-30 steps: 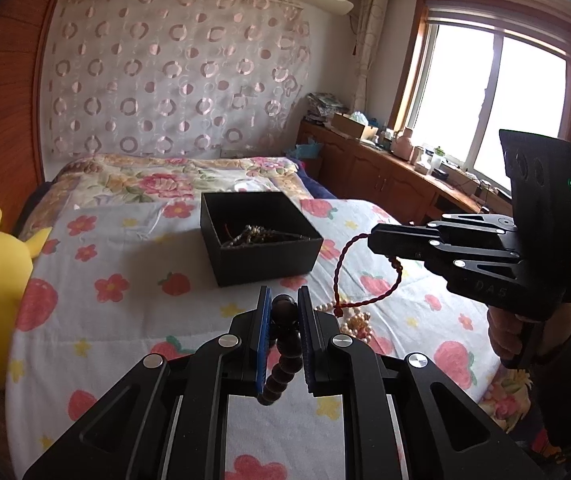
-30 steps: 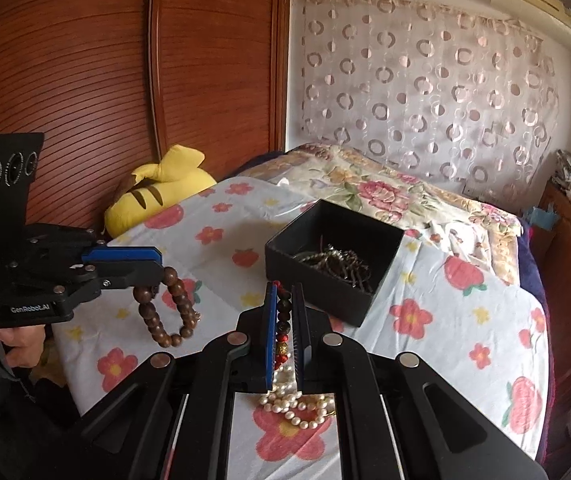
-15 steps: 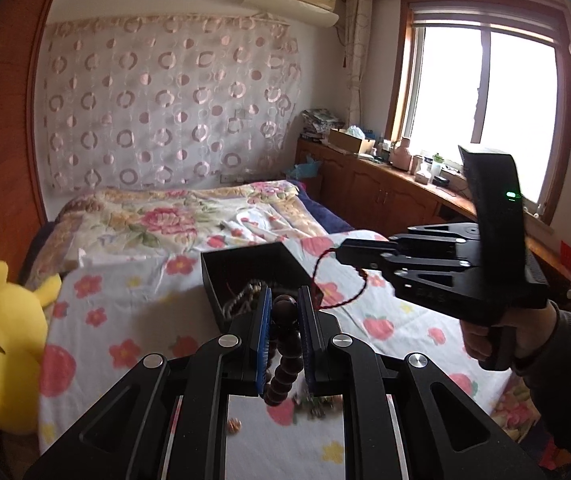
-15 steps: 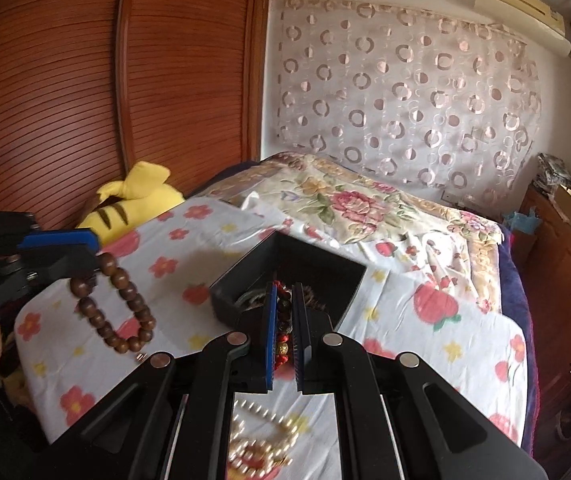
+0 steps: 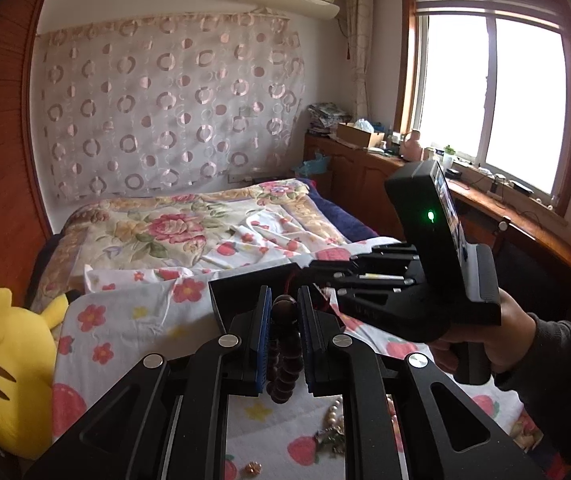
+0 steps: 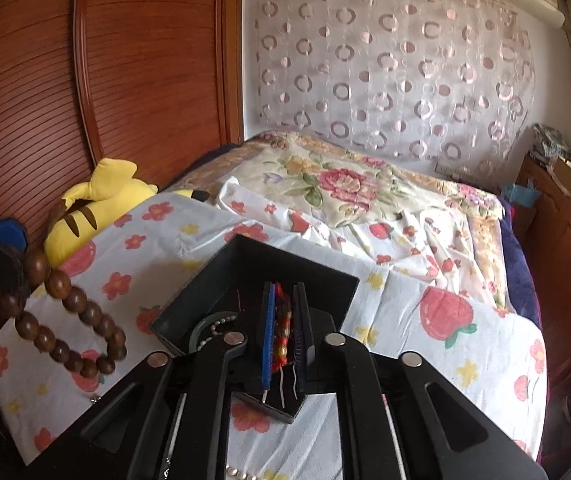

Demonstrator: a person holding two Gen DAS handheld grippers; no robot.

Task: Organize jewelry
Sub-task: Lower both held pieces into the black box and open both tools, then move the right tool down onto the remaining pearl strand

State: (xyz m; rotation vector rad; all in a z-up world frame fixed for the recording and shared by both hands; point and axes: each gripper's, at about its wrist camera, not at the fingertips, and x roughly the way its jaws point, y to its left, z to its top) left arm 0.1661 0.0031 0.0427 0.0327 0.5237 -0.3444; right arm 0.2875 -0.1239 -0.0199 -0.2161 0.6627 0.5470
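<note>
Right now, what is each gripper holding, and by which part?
Left gripper pinches the brown bead bracelet at its top beads; right gripper pinches the red string bracelet along its cord.

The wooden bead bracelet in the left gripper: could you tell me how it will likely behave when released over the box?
The wooden bead bracelet droops in a loop from the left gripper, so it is probably floppy and will collapse into a heap. Its round beads may roll slightly, though the black box walls should contain them.

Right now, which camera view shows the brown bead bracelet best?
The right wrist view: the brown bead bracelet hangs there as an open loop from the left gripper at the frame's left edge. The left wrist view shows only a short string of its beads between the left gripper's fingers.
</note>
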